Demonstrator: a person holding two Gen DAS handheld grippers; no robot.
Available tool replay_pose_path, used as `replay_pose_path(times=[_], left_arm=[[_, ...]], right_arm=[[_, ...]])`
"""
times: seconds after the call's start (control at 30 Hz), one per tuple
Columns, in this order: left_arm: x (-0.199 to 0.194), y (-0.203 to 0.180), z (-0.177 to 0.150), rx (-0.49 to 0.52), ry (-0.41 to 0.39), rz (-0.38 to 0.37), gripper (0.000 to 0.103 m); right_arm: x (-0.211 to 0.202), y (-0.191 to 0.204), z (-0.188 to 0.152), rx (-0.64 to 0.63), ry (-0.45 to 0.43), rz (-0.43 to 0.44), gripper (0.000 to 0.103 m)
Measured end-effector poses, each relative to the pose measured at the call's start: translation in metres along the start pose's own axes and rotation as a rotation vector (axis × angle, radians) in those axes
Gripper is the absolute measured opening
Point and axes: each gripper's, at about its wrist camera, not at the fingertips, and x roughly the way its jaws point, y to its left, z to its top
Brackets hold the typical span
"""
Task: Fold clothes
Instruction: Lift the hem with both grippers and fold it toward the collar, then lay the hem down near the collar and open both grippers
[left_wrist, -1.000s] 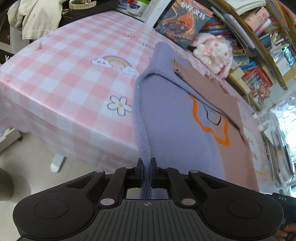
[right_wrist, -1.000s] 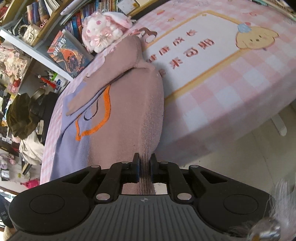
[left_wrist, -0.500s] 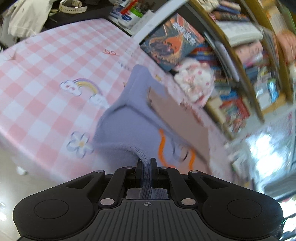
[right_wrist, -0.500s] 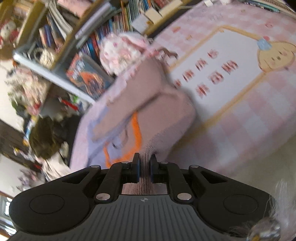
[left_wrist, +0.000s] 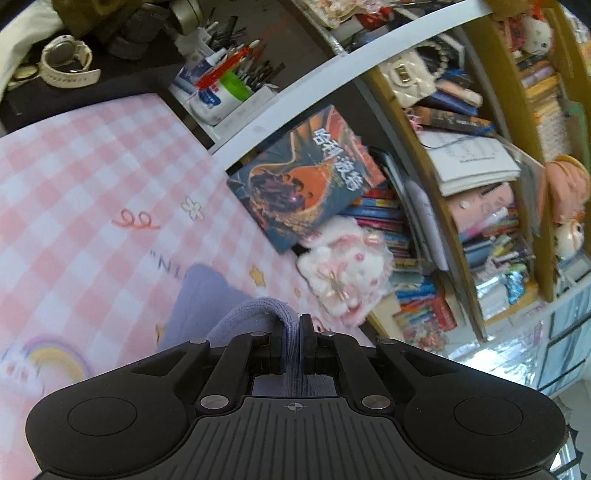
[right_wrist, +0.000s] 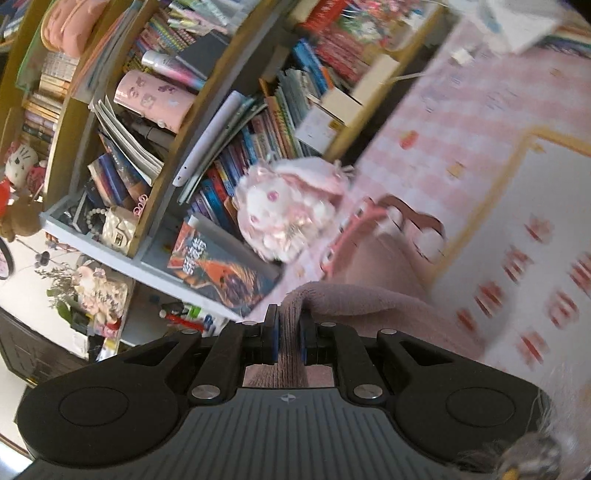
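The sweater's hem is clamped by both left gripper and right gripper fingers, its body trailing ahead toward the bookshelf.

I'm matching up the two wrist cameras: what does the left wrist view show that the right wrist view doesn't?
Left wrist only: the sweater's purple hem in the left hand-held gripper, a white wristwatch, a rainbow print.
Right wrist only: the sweater's pink hem in the right hand-held gripper, a pink cup.
Both: the plush bunny, the dragon-cover book, the pink checked tablecloth.
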Motion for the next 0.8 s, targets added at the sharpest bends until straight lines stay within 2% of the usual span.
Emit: replay_pose_path(times=[0.23, 0.3, 0.33, 0.37, 0.4, 0.43, 0.57, 0.7, 0.8], left_arm=[[0.039, 0.024, 0.014, -0.037, 0.086, 0.077, 0.007], [0.047, 0.031, 0.016, -0.047, 0.112, 0.118, 0.015], [0.051, 0.034, 0.018, -0.05, 0.123, 0.142, 0.024], [0.052, 0.036, 0.02, -0.05, 0.127, 0.169, 0.038], [0.051, 0.037, 0.022, -0.044, 0.117, 0.192, 0.046], [0.049, 0.039, 0.023, -0.031, 0.1, 0.205, 0.053], [0.04, 0.046, 0.025, 0.046, 0.075, 0.236, 0.054], [0.037, 0.043, 0.01, 0.184, 0.091, 0.278, 0.051], [0.038, 0.034, -0.005, 0.308, 0.094, 0.251, 0.049]], right_arm=[[0.059, 0.0, 0.014, 0.017, 0.026, -0.125, 0.011], [0.071, -0.003, 0.013, 0.023, 0.039, -0.165, 0.016], [0.077, -0.004, 0.013, 0.021, 0.044, -0.184, 0.028], [0.08, -0.003, 0.013, 0.011, 0.039, -0.201, 0.034], [0.081, -0.002, 0.013, -0.006, 0.025, -0.217, 0.044], [0.081, 0.0, 0.014, -0.026, 0.01, -0.237, 0.049], [0.08, 0.003, 0.014, -0.13, -0.016, -0.322, 0.052], [0.088, 0.009, 0.004, -0.367, 0.018, -0.458, 0.052], [0.101, 0.011, -0.011, -0.549, 0.061, -0.521, 0.05]])
